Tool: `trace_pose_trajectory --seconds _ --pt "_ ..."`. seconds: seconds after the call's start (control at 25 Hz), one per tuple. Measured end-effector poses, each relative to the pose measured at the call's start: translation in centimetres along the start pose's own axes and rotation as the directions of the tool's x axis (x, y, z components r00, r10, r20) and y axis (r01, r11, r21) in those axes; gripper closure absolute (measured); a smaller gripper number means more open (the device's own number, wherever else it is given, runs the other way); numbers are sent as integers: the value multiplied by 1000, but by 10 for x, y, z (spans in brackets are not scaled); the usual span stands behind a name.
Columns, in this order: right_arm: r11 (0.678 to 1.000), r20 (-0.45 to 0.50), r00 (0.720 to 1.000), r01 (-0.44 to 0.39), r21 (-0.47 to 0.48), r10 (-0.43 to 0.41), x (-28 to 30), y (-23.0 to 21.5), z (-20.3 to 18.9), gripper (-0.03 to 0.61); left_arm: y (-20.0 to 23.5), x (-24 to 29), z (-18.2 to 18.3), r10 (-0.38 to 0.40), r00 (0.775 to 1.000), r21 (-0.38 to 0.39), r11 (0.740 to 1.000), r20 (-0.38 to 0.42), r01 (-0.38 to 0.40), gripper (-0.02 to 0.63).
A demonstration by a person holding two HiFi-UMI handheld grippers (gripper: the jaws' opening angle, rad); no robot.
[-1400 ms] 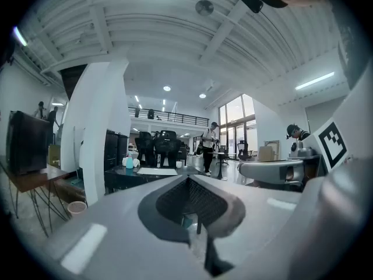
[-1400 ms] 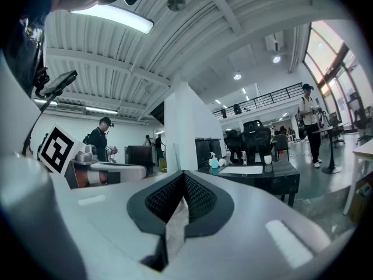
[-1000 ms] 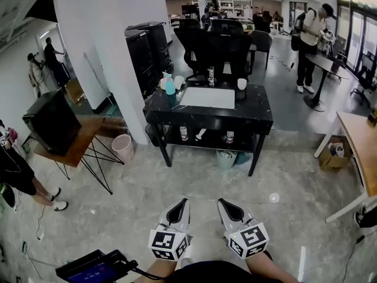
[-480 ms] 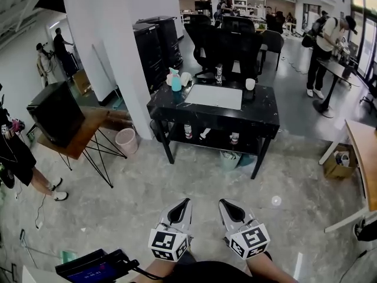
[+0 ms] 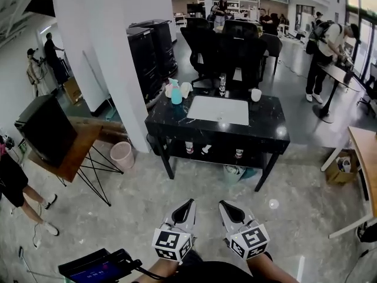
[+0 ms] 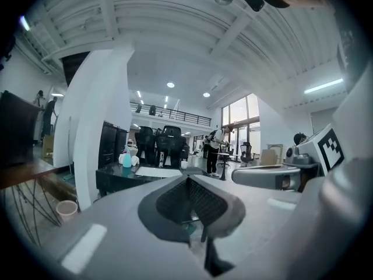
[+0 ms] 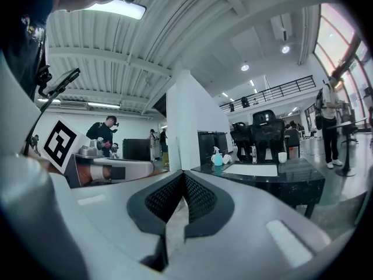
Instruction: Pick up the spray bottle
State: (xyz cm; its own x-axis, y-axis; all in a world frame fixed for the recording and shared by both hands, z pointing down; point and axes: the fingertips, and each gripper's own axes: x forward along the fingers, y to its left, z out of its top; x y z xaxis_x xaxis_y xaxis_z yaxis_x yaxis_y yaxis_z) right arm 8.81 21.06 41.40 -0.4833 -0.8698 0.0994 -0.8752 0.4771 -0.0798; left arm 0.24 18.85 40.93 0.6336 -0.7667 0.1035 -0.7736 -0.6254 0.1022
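- On the counter's (image 5: 266, 126) far-left corner: bottle (image 5: 176, 94), upright, untouched.
- Nearer than a second ago, yet well apart; approach seemingly under way, grasp not begun.
- Closed and empty: left tongs (image 5: 187, 203), right tongs (image 5: 223, 204).

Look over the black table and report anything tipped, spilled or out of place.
Nothing stands out. The spray bottle stands upright at the far left corner of the table, the white mat lies flat in the middle, and the cup is upright at far right. No spill shows.
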Motion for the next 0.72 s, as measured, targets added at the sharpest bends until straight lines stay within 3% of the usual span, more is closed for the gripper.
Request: trace_pose_trajectory --seconds 0.24,0.44,0.72 --pt "999 41 998 38 15 -38 106 -7 25 554 91 53 34 -61 998 52 997 1 61 613" --pt "999 16 999 48 19 -48 188 -16 25 554 167 93 39 -59 998 36 998 -1 59 613" --pt "999 -11 999 34 23 -34 201 -26 27 554 176 100 39 -36 999 9 999 -22 36 613"
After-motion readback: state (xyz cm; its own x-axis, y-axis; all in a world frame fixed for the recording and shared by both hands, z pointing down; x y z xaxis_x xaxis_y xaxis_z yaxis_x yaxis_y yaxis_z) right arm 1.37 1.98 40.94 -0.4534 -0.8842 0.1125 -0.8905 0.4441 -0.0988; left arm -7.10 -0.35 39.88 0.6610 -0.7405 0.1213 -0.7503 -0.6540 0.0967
